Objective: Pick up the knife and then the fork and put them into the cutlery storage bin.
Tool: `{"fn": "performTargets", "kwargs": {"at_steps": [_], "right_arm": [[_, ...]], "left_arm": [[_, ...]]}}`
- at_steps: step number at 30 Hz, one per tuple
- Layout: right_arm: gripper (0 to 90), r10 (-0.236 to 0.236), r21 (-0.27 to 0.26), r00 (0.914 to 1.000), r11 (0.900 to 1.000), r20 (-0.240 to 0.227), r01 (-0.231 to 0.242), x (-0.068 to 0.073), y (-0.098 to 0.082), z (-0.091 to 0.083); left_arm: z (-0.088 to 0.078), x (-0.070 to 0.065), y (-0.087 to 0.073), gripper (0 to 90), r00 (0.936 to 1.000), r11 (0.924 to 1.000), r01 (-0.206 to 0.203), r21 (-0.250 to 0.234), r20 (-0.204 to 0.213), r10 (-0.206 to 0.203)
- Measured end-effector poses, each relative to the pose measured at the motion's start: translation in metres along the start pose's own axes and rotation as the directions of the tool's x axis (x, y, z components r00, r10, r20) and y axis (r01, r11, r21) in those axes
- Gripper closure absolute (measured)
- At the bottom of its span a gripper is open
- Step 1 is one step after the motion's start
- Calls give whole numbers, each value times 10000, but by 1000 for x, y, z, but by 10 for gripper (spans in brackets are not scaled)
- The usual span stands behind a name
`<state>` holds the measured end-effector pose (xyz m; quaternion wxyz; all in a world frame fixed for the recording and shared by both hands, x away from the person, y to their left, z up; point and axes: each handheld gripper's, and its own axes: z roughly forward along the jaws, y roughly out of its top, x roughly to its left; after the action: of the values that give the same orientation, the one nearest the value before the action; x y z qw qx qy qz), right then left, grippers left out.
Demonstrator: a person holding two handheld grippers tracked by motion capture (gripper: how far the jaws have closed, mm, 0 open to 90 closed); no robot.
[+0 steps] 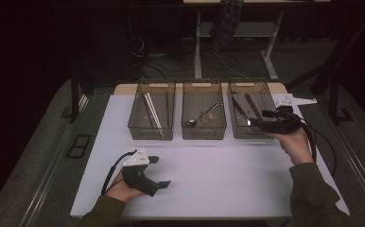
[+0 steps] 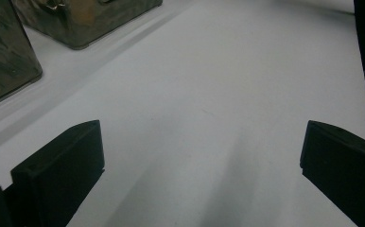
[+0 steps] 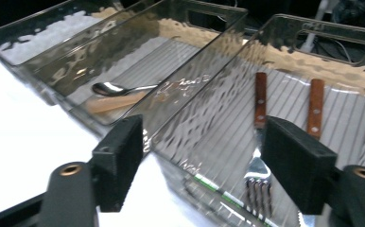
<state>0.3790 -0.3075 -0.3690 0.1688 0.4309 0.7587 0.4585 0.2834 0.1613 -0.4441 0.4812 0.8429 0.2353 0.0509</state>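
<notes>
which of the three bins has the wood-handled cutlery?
The right-hand bin, beside the right tongs: two wood-handled pieces. The middle bin holds a spoon.

Three bins (image 1: 204,116) stood side by side on the tabletop (image 1: 218,175); a spoon (image 1: 202,117) lay in the middle one, a fork (image 3: 258,182) in the right.

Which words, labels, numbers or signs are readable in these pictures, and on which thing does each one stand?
None can be read.
Right bin: a strip with green and dark marks on its near wall, too blurred to tell whether it bears writing.
Fork, spoon, both grippers: no writing visible.
</notes>
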Motion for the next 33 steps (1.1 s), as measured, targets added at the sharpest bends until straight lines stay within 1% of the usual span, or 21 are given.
{"fn": "performTargets", "kwargs": {"at_steps": [3,4,6,8,10,13,16,17,22,25,28,33], "right_arm": [[243,-112,19,9999,9999,-125,112,6,-6,-5],[226,-248,87,9997,9997,-65,249,10,-9,-6],[198,-403,98,9991,9991,-143,405,13,-12,-8],[191,-380,-12,9985,9993,-392,379,16,-17,-11],[188,-389,-153,9977,9992,-547,381,18,-22,-14],[183,-450,-319,9967,9986,-681,429,21,-30,-20],[182,-401,-448,9961,9983,-788,366,23,-40,-25],[182,-403,-385,9958,9986,-817,373,24,-45,-26],[175,-806,-97,9939,9967,-750,801,32,-62,-29],[175,-819,-70,9933,9966,-811,816,35,-71,-30],[175,-954,-2,9921,9954,-815,957,40,-79,-32],[175,-962,47,9893,9952,-1100,974,47,-92,-35]], "left_arm": [[0,0,0,0,10000,10000,7,15,9,-7],[0,0,0,0,10000,10000,1,28,7,-1],[0,-1,0,0,10000,10000,0,23,8,0],[0,-1,0,0,10000,10000,-16,26,11,16],[0,0,0,0,10000,10000,0,44,6,0],[0,0,0,0,10000,10000,23,-3,7,-23],[0,0,0,0,10000,10000,36,6,-6,-36],[0,0,0,0,10000,10000,37,-2,0,-37],[0,-1,1,0,10000,10000,-5,18,-3,5],[-1,-2,1,0,10000,10000,-15,26,-1,15],[-1,-2,1,0,10000,10000,-17,25,10,17],[-1,-2,1,0,10000,10000,-19,11,44,19]]}}
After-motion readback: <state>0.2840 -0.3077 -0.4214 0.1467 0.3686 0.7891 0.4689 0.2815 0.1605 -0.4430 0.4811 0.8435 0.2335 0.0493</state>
